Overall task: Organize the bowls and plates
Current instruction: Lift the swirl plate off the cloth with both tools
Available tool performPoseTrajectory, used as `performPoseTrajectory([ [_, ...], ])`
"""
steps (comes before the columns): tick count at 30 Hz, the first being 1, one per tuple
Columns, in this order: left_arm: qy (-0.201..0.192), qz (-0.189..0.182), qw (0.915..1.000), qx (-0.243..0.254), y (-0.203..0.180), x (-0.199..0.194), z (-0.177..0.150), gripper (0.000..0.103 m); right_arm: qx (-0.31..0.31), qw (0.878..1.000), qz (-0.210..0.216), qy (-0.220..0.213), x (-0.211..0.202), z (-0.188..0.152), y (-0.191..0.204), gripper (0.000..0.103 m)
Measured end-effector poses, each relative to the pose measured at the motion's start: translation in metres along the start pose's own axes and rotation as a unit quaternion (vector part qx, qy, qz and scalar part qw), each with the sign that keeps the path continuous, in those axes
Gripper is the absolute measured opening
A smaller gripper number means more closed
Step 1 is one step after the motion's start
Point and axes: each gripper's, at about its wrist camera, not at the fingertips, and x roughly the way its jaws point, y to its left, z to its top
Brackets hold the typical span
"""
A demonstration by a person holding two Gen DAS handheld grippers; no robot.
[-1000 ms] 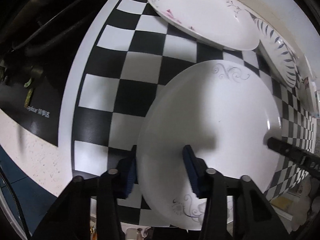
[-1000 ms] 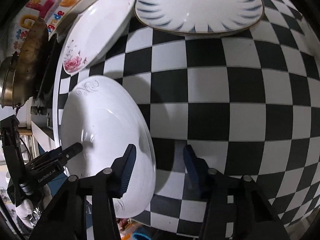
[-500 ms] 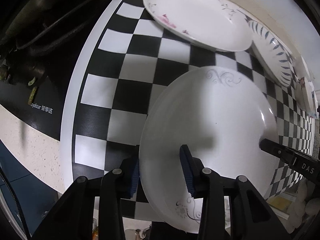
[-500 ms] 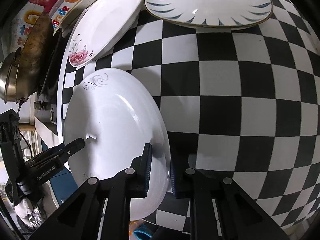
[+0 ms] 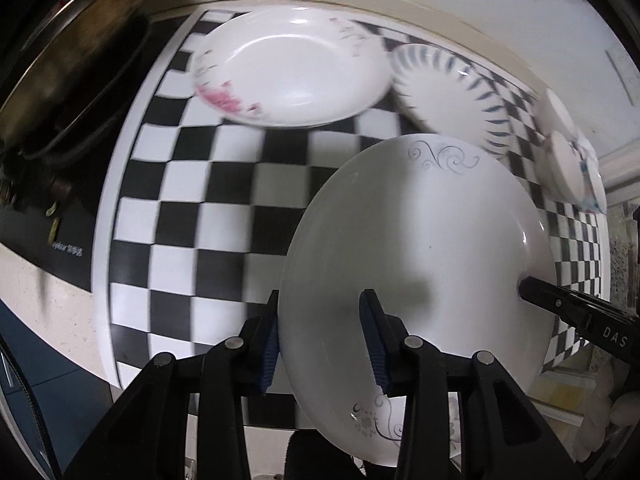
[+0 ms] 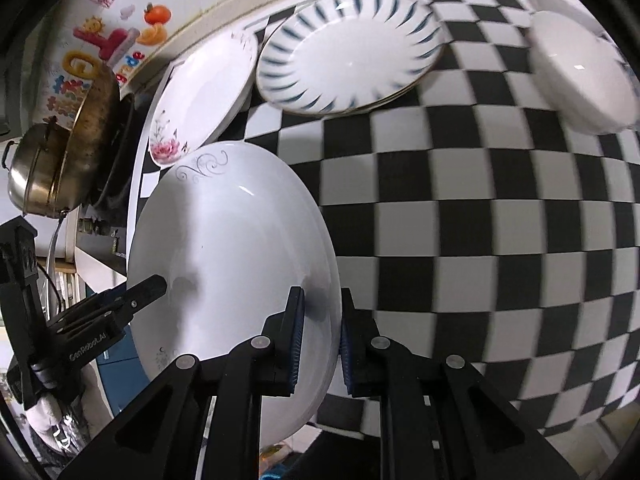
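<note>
Your left gripper (image 5: 320, 340) and your right gripper (image 6: 320, 340) grip one scroll-patterned white plate (image 5: 416, 264) between them, held above the checkered cloth (image 5: 208, 216) near its front edge. In the left wrist view your left fingers are partly closed, one blue pad under the rim and the other pressed on the plate's upper face; the tip of your right gripper (image 5: 560, 304) meets the opposite rim. In the right wrist view your right fingers are drawn nearly together across the rim of the same plate (image 6: 232, 248), and your left gripper (image 6: 140, 292) reaches onto its far side. The plate's face carries no contents.

Dishes counted on the cloth: one white plate with a pink flower (image 5: 292, 72) at the back left, its well bare; one blue-striped plate (image 5: 452, 96) just to its right, the two rims overlapping or touching, its well also bare; a second rim shows beneath it in the right wrist view (image 6: 352, 56), so it may sit on another plate. Further right stand white bowls (image 5: 568, 168), at least two, their insides not readable.

Off the cloth at left: one brass-coloured pot (image 6: 44, 176) and one dark pan (image 5: 68, 60).
</note>
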Motion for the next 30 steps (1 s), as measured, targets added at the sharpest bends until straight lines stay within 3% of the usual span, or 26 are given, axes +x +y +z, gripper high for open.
performPoseTrajectory([
  [8,0.007,-0.007,0.9997,0.021,-0.064,0.012,0.008,0.035,0.006,1.0,-0.001,-0.023,-0.046,-0.009,-0.061,0.018],
  [17,0.024,-0.007,0.9989,0.04,-0.124,0.037,0.013,0.035,0.025,0.999,-0.003,-0.027,-0.056,-0.008,-0.122,0.018],
  [30,0.058,0.006,0.9973,0.044,-0.151,0.077,0.013,0.035,0.037,0.999,-0.012,-0.012,-0.038,0.001,-0.177,0.018],
])
